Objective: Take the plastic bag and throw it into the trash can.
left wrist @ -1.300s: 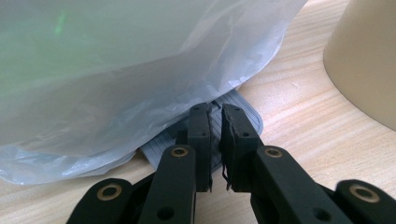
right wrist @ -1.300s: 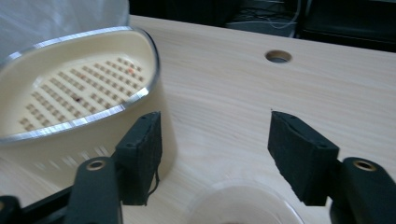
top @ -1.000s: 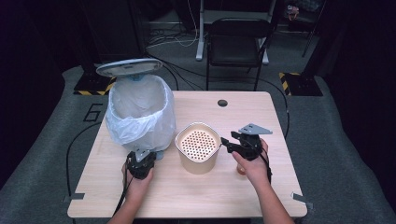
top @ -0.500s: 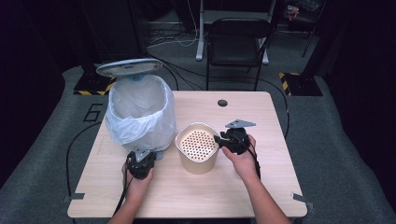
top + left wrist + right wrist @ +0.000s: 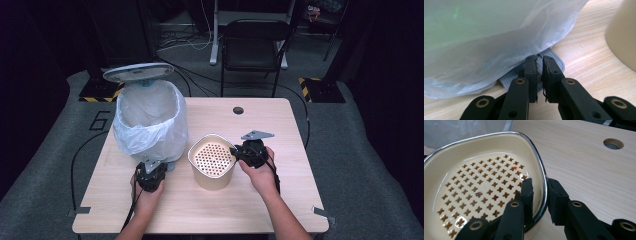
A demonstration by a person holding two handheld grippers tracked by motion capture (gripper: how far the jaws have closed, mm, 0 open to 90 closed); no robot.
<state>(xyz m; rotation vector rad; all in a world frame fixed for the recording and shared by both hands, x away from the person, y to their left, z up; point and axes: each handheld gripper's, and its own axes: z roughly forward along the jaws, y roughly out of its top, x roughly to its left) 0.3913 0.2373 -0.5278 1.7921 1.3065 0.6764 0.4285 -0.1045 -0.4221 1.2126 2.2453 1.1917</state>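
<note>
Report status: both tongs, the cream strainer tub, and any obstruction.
Left tongs shut on bin pedal. Right tongs just closed on strainer tub rim. Lined bin stands close beside tub.

Each gripper is matt black: the left gripper has two flat, blocky jaws on jointed link arms, with brass-coloured ringed rivets at the pivots and fine ridges on the inner pads. The right gripper is built the same, and in the high view it carries a grey three-cornered plate on top. A thin black cable trails from the left gripper along the person's bare, sleeveless forearm.
</note>
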